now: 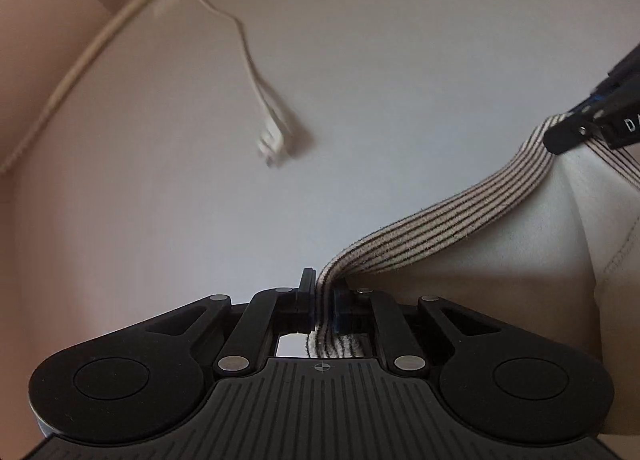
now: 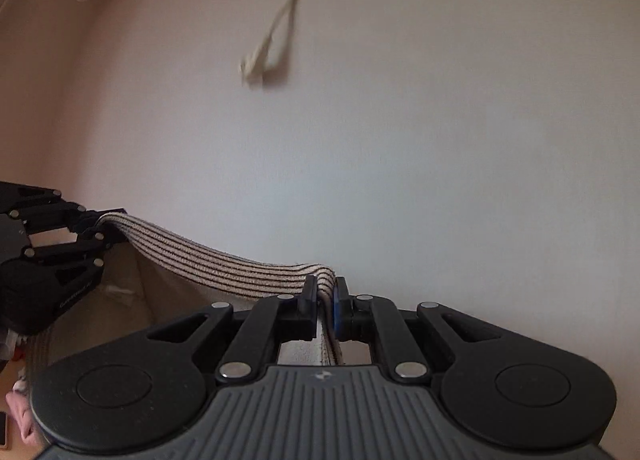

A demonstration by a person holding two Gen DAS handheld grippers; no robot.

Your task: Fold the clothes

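Your left gripper point(image 1: 322, 306) has its fingers point(image 1: 307, 296) closed on the striped ribbed band point(image 1: 460, 216) of a cream garment point(image 1: 560, 244), the band pinched between the pads and a short end of it showing behind them. From there the band rises to the right to your right gripper point(image 1: 560, 140), seen at the frame edge, which also grips it. In the right wrist view, your right gripper point(image 2: 324, 300) likewise has its fingers point(image 2: 310, 300) clamped on the striped band point(image 2: 224, 264), which sags slightly and runs left to your left gripper point(image 2: 94, 228); the cream body of the garment point(image 2: 176, 300) hangs below the band between the two. Both cameras face a plain pale wall point(image 1: 400, 80). On it, a white cable point(image 1: 248, 56) hangs down to a blurred plug point(image 1: 274, 144), well clear of the garment, and a thicker conduit point(image 1: 80, 64) curves along the upper left. Nothing stands between the grippers and the band. At the lower left edge of the right wrist view, a pink item point(image 2: 22, 416) lies low, too blurred to identify.
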